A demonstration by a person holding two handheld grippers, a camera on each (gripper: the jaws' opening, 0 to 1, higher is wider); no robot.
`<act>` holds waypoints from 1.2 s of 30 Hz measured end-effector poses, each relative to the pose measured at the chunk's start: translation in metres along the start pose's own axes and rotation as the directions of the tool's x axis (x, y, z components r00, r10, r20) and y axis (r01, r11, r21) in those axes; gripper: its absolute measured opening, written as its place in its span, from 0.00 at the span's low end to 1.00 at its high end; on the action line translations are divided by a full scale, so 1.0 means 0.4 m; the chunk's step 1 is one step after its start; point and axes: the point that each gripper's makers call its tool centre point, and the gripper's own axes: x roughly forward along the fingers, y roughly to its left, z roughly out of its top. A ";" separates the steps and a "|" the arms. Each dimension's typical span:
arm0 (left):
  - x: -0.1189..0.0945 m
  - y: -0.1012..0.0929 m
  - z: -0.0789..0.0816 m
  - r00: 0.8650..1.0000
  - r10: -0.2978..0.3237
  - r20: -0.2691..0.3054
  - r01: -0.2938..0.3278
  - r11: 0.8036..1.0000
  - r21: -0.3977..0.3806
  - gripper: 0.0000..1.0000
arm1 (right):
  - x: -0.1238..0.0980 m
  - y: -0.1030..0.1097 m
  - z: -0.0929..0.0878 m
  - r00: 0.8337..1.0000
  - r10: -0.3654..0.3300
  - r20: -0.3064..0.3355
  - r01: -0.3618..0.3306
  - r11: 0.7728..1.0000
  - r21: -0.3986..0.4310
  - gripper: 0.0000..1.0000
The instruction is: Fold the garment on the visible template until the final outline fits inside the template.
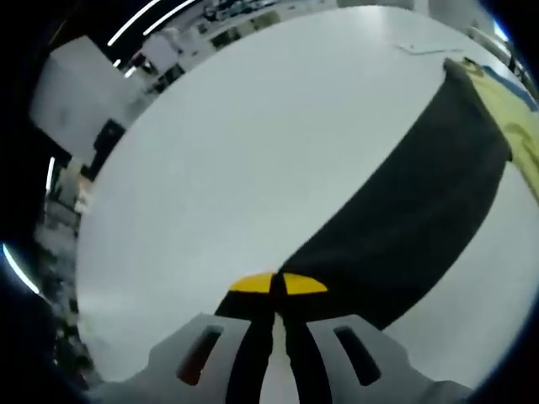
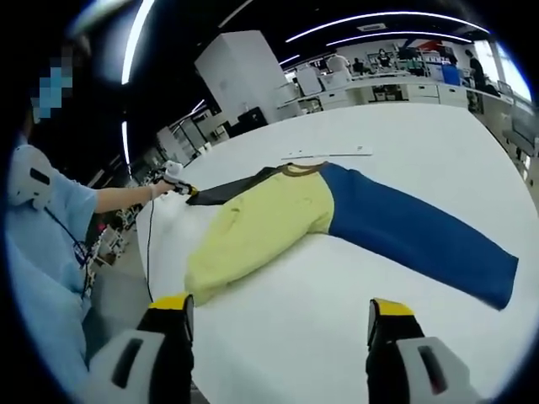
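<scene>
A garment lies on the white table. It has a yellow body, a blue sleeve reaching right and a black sleeve reaching left. In the left gripper view the black sleeve runs from my jaws up to the yellow body. My left gripper is shut on the end of that sleeve. The same gripper appears far left in the right gripper view, held by a person's hand. My right gripper stands open above the near table edge, short of the garment, with nothing between its jaws.
A person in a light blue shirt stands at the table's left side. A thin white strip lies on the table beyond the collar. Desks and equipment fill the room behind. Bare tabletop spreads left of the black sleeve.
</scene>
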 end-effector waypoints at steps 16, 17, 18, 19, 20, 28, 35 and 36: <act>-0.052 -0.029 0.041 0.993 -0.057 0.099 0.066 0.994 -0.084 0.42 | 0.005 0.020 -0.005 1.000 0.019 0.013 -0.019 1.000 0.009 0.85; -0.058 -0.033 0.047 0.992 -0.064 0.105 0.074 0.993 -0.088 0.43 | 0.006 0.023 -0.003 1.000 0.022 0.017 -0.022 1.000 0.008 0.85; -0.067 -0.037 0.046 0.991 -0.070 0.116 0.081 0.992 -0.095 0.43 | 0.007 0.026 -0.002 1.000 0.025 0.019 -0.026 1.000 0.006 0.85; -0.080 -0.044 0.053 0.989 -0.079 0.128 0.093 0.990 -0.108 0.45 | 0.007 0.030 -0.001 0.999 0.027 0.022 -0.027 1.000 0.003 0.85; -0.083 -0.046 0.057 0.987 -0.086 0.135 0.104 0.986 -0.128 0.46 | 0.008 0.031 0.000 0.999 0.028 0.024 -0.028 1.000 0.002 0.85; -0.184 -0.081 0.128 0.965 -0.115 0.236 0.147 0.982 -0.121 0.45 | -0.003 0.059 0.007 0.997 0.043 0.060 -0.043 0.999 -0.005 0.85; -0.247 -0.146 0.120 0.947 -0.164 0.277 0.201 0.973 -0.109 0.48 | -0.023 0.079 0.000 0.996 0.050 0.078 -0.049 0.999 -0.011 0.84; -0.241 -0.148 0.126 0.944 -0.175 0.280 0.213 0.971 -0.112 0.48 | -0.027 0.080 0.001 0.995 0.048 0.084 -0.047 0.999 -0.013 0.84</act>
